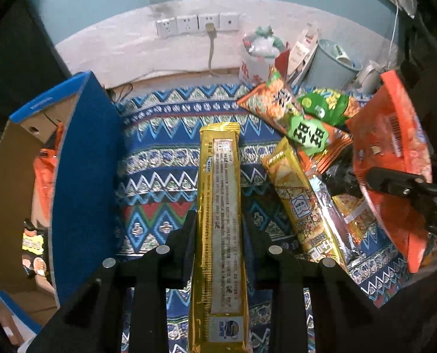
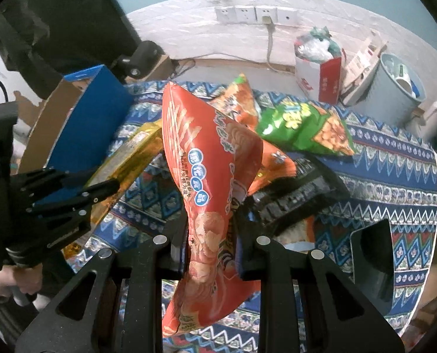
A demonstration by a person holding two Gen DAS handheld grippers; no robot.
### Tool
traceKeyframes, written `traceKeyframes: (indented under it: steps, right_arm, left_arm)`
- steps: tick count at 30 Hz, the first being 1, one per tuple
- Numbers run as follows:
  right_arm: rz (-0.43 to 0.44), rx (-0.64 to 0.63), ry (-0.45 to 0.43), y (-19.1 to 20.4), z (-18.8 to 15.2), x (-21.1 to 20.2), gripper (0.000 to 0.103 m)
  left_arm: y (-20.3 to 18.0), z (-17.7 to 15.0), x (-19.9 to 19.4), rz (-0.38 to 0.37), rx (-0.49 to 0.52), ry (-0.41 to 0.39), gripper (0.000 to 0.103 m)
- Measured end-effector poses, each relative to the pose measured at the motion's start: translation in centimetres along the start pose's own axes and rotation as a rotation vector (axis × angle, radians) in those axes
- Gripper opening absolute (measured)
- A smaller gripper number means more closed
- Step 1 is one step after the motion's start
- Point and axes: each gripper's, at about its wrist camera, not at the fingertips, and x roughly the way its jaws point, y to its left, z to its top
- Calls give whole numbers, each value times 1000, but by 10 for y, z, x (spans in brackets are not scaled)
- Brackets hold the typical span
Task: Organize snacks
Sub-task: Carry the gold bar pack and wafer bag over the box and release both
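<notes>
Two snack packs lifted, the box waiting at the left

The long gold snack pack is clamped between the jaws of the left gripper and hangs above the patterned cloth, just beside the blue cardboard box. The right gripper is closed on the big orange chip bag, which is also held up over the cloth. Inside the box I can see already an orange pack and some smaller things I cannot identify, so I judge that part of the sorting is done. Still left on the cloth, in a loose pile, are the green peanut bag, a second gold pack, an orange bag with a green label and a dark pack. Behind the pile, near the wall, stands a grey bin.
</notes>
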Motion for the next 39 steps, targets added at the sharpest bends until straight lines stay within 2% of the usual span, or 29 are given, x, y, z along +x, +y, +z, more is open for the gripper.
traceKeyframes:
  steps: [11, 23, 30, 39]
  right_arm:
    - [37, -57, -52, 42, 16, -9, 23]
    - [87, -117, -91, 101, 47, -5, 23]
    - [118, -158, -92, 143, 69, 10, 23]
    - [193, -247, -87, 217, 94, 31, 23]
  left_arm:
    - [33, -3, -41, -30, -60, -87, 29]
    - [90, -8, -102, -21, -129, -235, 29]
    - [141, -15, -109, 45, -205, -270, 29]
    - [215, -40, -97, 103, -351, -247, 29]
